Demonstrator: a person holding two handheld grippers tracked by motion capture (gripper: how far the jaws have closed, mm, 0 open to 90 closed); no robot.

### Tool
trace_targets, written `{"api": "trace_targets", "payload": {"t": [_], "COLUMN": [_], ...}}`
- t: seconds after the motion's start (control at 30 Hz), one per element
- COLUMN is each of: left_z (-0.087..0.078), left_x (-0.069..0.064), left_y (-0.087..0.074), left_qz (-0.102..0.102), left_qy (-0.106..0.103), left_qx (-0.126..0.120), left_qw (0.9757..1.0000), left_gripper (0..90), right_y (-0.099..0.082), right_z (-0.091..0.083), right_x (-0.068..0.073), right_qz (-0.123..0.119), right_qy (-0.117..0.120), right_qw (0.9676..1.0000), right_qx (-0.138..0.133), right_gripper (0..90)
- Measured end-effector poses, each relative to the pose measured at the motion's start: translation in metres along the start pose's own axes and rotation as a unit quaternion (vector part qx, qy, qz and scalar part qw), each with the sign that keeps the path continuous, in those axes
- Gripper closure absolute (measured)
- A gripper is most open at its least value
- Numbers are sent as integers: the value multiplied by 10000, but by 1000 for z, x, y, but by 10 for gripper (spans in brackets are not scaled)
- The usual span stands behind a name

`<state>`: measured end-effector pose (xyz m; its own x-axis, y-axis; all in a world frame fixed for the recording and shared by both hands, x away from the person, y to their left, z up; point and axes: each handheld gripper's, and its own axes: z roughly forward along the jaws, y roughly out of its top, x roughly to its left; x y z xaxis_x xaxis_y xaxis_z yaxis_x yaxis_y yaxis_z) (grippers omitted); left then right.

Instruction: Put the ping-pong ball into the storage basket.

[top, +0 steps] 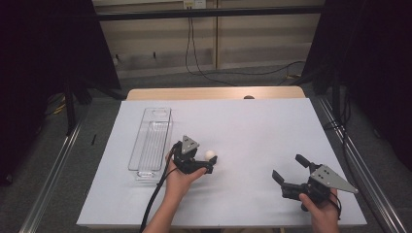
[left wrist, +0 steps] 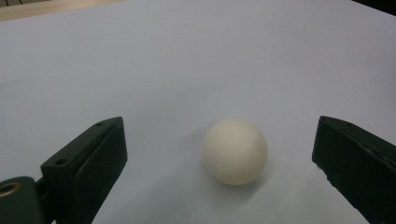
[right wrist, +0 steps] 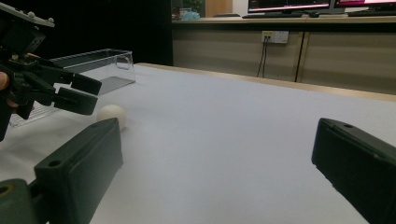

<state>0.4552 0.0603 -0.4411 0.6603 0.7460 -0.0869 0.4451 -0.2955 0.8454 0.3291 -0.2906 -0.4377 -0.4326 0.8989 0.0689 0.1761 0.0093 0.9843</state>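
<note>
A small white ball [top: 210,155] rests on the white table sheet [top: 252,126]. In the left gripper view the ball [left wrist: 235,151] lies between the two black jaws, nearer the right one, with a gap on each side. My left gripper [top: 212,162] is open around it, held low over the sheet by a hand. Over at the front right, my right gripper [top: 288,167] is open and holds nothing; it points left toward the ball [right wrist: 112,114] and the left gripper [right wrist: 88,94].
A clear plastic tray [top: 156,110] lies lengthwise left of the left gripper; its wall [right wrist: 123,67] shows behind that gripper in the right gripper view. A wooden table edge [top: 214,93] runs along the back. Dark curtains flank both sides.
</note>
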Motion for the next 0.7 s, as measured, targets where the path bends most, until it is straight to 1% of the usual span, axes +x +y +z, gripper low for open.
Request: {"api": "trace_targets", "payload": {"t": [0.03,0.07,0.1,0.13,0.17,0.2,0.23,0.27,0.33,0.4,0.5,0.53,0.57,0.6,0.63,0.7], "left_z": [0,2,2,3,3,4,5,6,7,8,10,11,13,13,15,17], "left_x": [0,-1,0,-1,0,0,0,-1,-1,-1,-1,-2,-2,-1,-2,-2], "left_y": [0,0,0,-1,-1,-1,-1,-1,-1,0,1,1,1,1,0,0], "left_qz": [6,-50,32,-19,49,42,82,30,63,140,187,200,204,267,209,217], "left_qy": [27,36,-14,22,40,11,19,6,12,16,-1,-20,-72,-59,-73,-84], "left_qx": [3,-50,-9,-29,47,38,90,73,95,176,241,293,292,345,387,429], "left_qw": [10000,10000,10000,10000,10000,10000,9999,10000,9999,9997,9995,9994,9993,9990,9990,9988], "left_gripper": [40,43,43,47,49,53,62,67,74,89,120,131,131,148,171,190], "right_y": [0,0,0,0,0,0,0,0,0,0,0,0,0,0,0,0], "right_z": [0,0,0,0,0,0,0,0,0,0,0,0,0,0,0,0], "right_x": [0,0,0,0,0,0,0,0,0,0,0,0,0,-1,-1,-1], "right_qz": [-7,-5,-5,-3,-18,-10,16,14,-5,-13,-9,-9,-9,-13,-13,-1], "right_qy": [13,18,18,21,41,41,12,13,40,43,48,51,51,51,45,60], "right_qw": [10000,10000,10000,10000,10000,10000,10000,10000,10000,10000,10000,10000,10000,10000,10000,10000], "right_qx": [11,11,11,15,27,29,19,21,33,27,31,29,29,28,24,23], "right_gripper": [14,14,14,14,14,14,14,14,14,14,14,14,14,14,14,14]}}
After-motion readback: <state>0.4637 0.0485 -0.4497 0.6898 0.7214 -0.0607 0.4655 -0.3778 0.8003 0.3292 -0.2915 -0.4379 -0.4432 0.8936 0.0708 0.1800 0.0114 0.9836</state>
